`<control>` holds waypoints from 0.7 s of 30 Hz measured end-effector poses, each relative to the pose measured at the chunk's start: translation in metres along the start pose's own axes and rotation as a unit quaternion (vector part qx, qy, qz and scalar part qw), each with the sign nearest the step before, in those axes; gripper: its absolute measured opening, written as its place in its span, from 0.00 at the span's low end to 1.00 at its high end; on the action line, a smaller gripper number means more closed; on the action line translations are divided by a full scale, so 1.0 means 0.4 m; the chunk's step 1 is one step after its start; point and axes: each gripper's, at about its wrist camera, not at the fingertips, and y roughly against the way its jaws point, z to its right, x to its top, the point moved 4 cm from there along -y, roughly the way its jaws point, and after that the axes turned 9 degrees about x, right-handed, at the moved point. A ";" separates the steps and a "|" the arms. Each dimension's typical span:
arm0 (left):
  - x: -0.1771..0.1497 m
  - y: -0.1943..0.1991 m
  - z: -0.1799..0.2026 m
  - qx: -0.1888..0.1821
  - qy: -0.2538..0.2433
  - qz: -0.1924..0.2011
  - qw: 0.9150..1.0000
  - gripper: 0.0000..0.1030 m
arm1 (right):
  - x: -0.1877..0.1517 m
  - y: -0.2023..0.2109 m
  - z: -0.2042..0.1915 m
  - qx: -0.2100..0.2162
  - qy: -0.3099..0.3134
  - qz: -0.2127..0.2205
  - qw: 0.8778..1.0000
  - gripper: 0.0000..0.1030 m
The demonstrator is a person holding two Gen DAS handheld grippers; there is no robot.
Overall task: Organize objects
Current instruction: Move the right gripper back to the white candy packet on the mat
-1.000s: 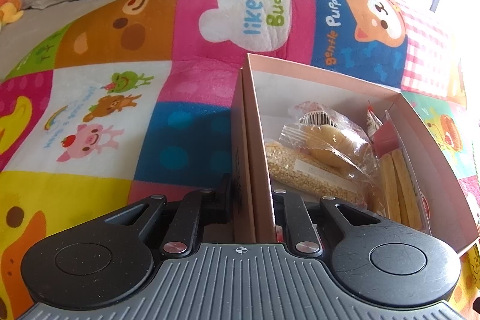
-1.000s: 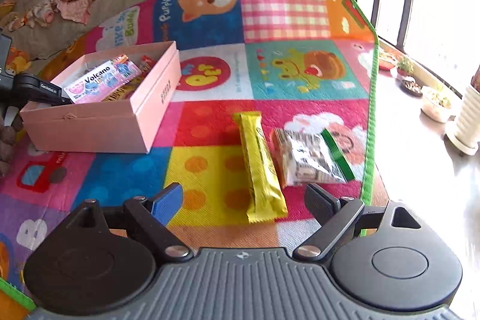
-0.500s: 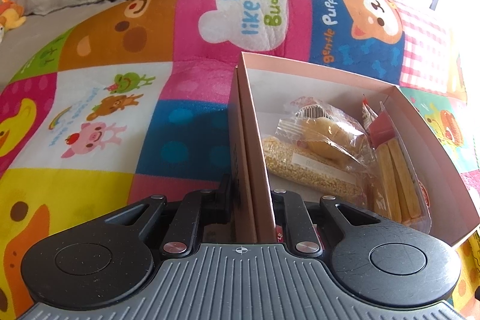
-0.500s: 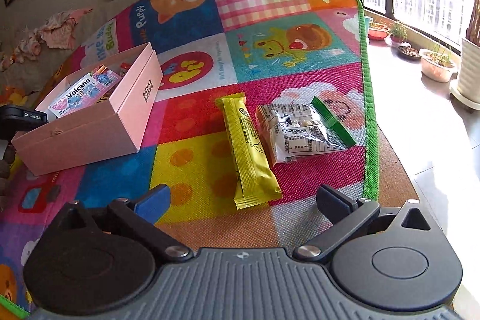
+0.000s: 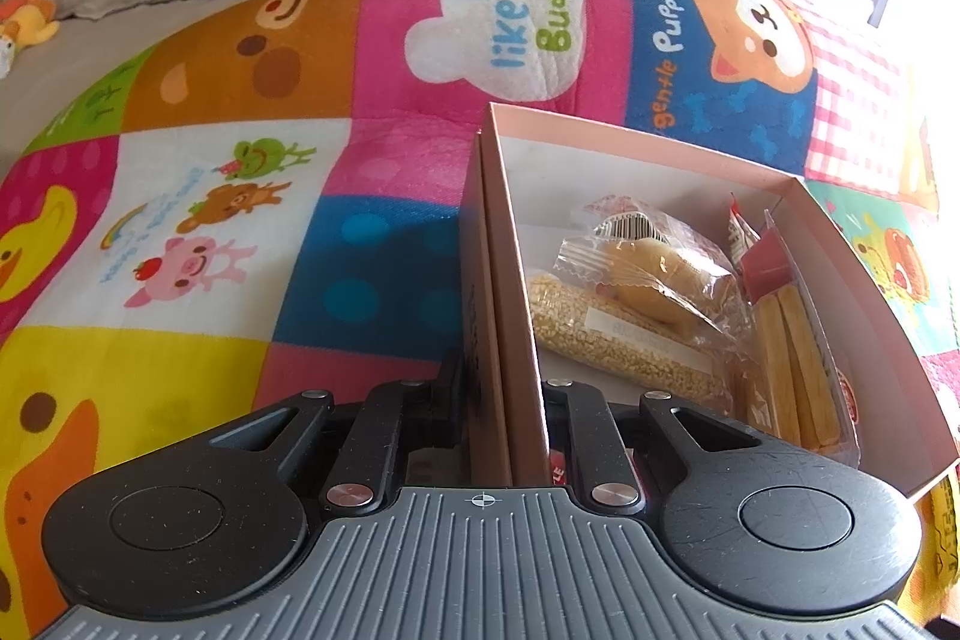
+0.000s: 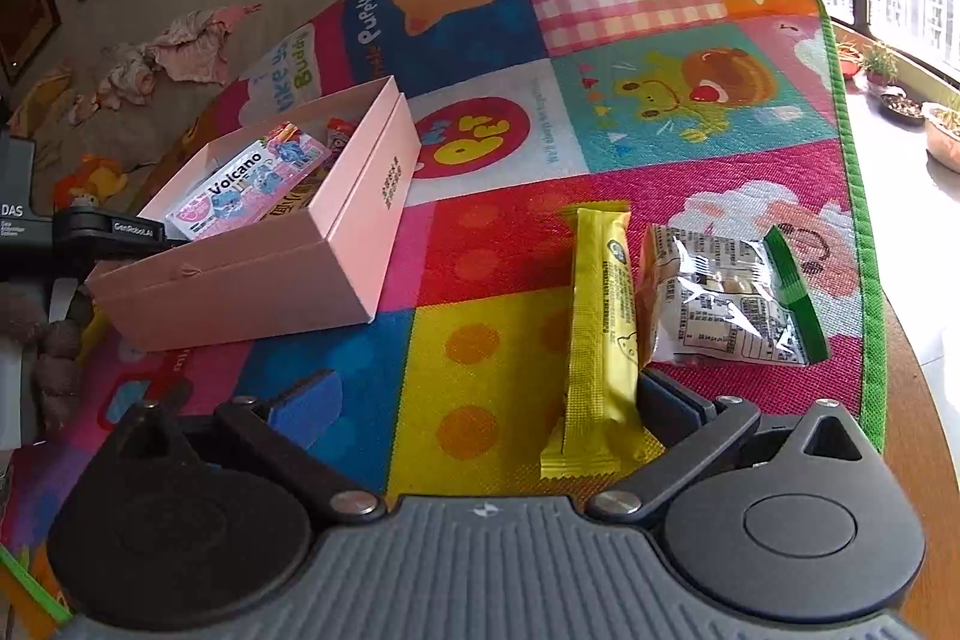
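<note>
Left hand-held gripper (image 5: 501,400) clamped on pink box (image 5: 504,280) wall, right hand-held gripper (image 6: 480,400) spread wide around yellow bar (image 6: 600,328).

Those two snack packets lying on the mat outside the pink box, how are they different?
The yellow bar is long, narrow and opaque; the clear packet is wider, see-through, with a green end strip. The yellow bar's near end lies between the right gripper's open fingers; the clear packet lies beyond them. Both lie flat on the mat, side by side.

Pink box (image 6: 288,274), yellow wrapper (image 6: 600,334)
</note>
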 end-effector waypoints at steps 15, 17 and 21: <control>-0.003 0.001 -0.009 -0.008 0.006 0.007 1.000 0.17 | -0.039 0.033 -0.016 0.016 -0.008 -0.001 1.000 1.00; -0.004 0.001 -0.011 -0.010 0.006 0.008 1.000 0.17 | -0.039 0.027 -0.023 0.005 0.003 -0.005 1.000 1.00; -0.005 0.001 -0.010 -0.011 0.002 0.008 1.000 0.17 | -0.029 0.014 -0.031 -0.013 0.015 -0.014 1.000 1.00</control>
